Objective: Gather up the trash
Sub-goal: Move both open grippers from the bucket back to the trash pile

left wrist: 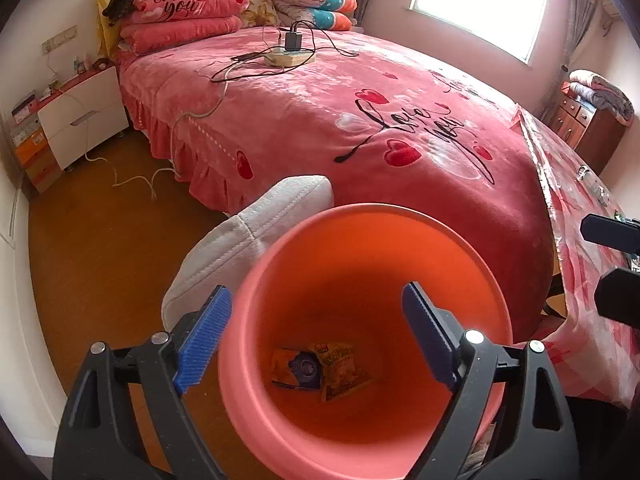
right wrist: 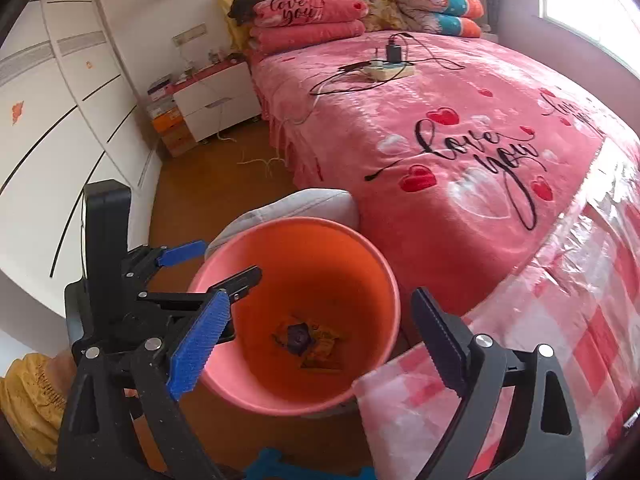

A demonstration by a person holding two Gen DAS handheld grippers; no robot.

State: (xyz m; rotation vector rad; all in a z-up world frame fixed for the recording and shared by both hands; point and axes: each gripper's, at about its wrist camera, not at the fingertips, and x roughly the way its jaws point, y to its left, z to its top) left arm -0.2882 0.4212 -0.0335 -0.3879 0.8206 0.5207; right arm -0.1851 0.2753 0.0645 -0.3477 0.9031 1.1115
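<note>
A pink-orange plastic bin (left wrist: 360,240) stands on the floor by the bed. Yellow snack wrappers (left wrist: 320,368) lie at its bottom; they also show in the right wrist view (right wrist: 310,342). My left gripper (left wrist: 316,336) is open and empty, held right above the bin's mouth, and it also shows in the right wrist view (right wrist: 208,258). My right gripper (right wrist: 320,340) is open and empty, above the bin (right wrist: 372,264) on its near side. Part of it shows at the right edge of the left wrist view (left wrist: 612,256).
A grey-white cushion (left wrist: 248,240) rests against the bin's far left side. The bed (left wrist: 320,104) with a pink blanket carries a power strip and cables (left wrist: 288,54). A table with a checked plastic cover (right wrist: 560,320) is at the right. A white nightstand (left wrist: 80,116) and wardrobe (right wrist: 60,140) are at the left.
</note>
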